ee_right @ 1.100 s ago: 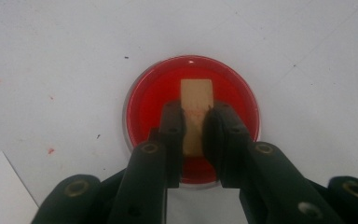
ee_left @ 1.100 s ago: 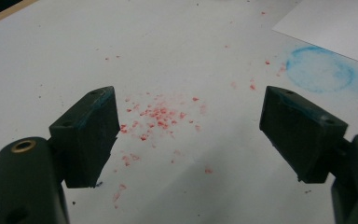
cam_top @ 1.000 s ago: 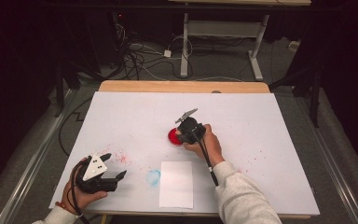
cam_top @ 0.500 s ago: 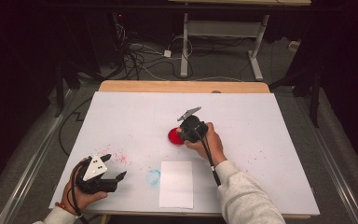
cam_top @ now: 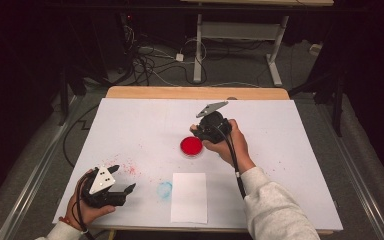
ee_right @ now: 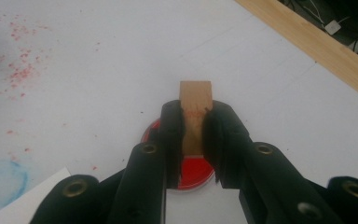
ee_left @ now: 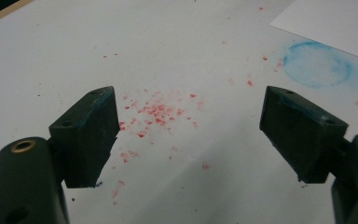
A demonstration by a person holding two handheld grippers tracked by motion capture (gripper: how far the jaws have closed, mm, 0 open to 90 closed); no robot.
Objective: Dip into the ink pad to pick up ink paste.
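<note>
Table (cam_top: 140,120): white top with red specks and a blue ring stain. Paper (cam_top: 189,197): white sheet at 6 o'clock, near the front edge. Right gripper (ee_right: 193,135): centre of table, jaws clamped on a wooden stamp (ee_right: 195,105), held just above the red ink pad (cam_top: 191,146). Left gripper (cam_top: 122,182): at 7 o'clock, jaws spread wide, holding nothing, over red specks (ee_left: 154,112).

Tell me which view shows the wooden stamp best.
The right gripper view: the wooden stamp stands clamped between the right gripper jaws, above the red ink pad. In the high view the hand and gripper body cover it. The left gripper view looks at red specks instead.
</note>
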